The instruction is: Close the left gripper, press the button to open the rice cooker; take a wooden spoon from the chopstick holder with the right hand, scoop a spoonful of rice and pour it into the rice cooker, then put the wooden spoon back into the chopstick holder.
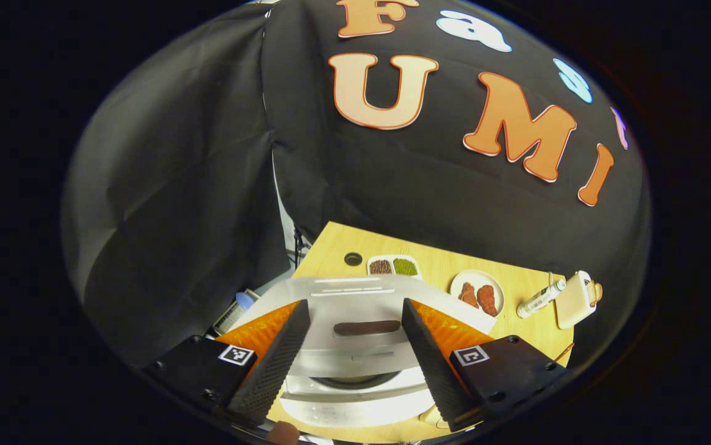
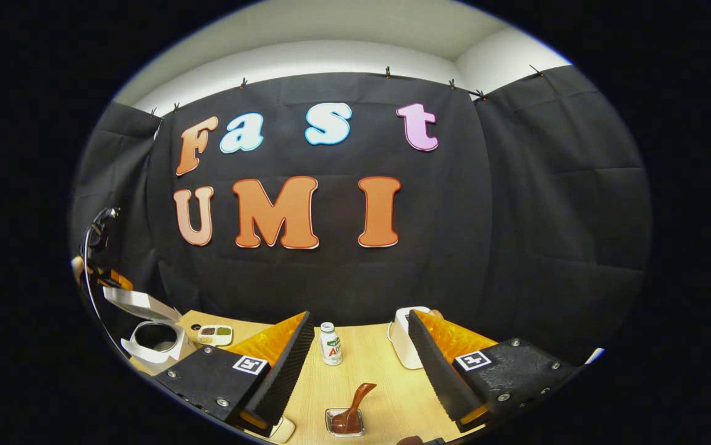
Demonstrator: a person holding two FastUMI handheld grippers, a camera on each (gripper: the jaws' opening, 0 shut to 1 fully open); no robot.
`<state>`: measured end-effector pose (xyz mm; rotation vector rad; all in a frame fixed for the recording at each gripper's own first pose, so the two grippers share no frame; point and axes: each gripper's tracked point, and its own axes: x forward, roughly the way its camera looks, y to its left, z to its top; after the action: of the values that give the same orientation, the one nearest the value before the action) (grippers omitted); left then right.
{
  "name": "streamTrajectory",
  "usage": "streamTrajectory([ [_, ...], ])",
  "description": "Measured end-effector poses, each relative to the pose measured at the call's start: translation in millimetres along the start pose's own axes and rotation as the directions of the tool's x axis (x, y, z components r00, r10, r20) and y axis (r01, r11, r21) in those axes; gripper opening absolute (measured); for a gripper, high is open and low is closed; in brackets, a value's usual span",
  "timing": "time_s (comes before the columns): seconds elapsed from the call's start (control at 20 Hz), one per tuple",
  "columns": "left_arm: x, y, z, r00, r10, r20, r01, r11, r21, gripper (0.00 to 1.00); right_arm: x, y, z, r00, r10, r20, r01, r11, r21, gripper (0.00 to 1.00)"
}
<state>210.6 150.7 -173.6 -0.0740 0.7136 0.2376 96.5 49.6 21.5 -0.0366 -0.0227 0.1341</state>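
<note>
Table [image 2: 367,364], wooden, carries the rice cooker [image 1: 355,346], lid raised, directly under my left claw [image 1: 349,364], whose fingers stand wide apart. My right claw [image 2: 361,371] is likewise spread wide and holds nothing; the wooden spoon [image 2: 352,408] rests in a small clear dish [image 2: 344,423], far right of the cooker.

White rice cooker [image 1: 355,371]: front half-hidden behind left claw [image 1: 348,364] fingers.
Small white two-part dish [image 2: 214,335]: contents too small to tell.
Cream holder [image 2: 406,337]: partly behind right claw [image 2: 361,371] finger.
</note>
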Motion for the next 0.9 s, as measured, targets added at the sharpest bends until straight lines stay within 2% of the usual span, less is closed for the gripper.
streamTrajectory([
  [0.2,10,2,-53,0.999,0.017,-0.047,-0.015,0.999,0.034,1.00,-8,6,-2,1.000,0.023,-0.001,-0.023,0.999,-0.037,0.95],
  [0.35,18,3,-77,0.998,0.021,-0.061,-0.019,1.000,0.025,1.00,-12,12,-8,0.999,0.038,-0.015,-0.039,0.998,-0.042,0.95],
  [0.65,25,4,-104,0.997,0.027,-0.066,-0.025,0.999,0.040,1.00,-15,16,-24,0.997,0.057,-0.056,-0.059,0.997,-0.039,0.95],
  [0.8,30,8,-129,0.990,0.047,-0.131,-0.043,0.999,0.031,1.00,-17,17,-29,0.995,0.066,-0.072,-0.070,0.997,-0.041,0.95],
  [0.9,34,9,-128,0.992,0.043,-0.121,-0.040,0.999,0.028,1.00,-18,19,-31,0.994,0.071,-0.079,-0.075,0.996,-0.050,0.95],
])
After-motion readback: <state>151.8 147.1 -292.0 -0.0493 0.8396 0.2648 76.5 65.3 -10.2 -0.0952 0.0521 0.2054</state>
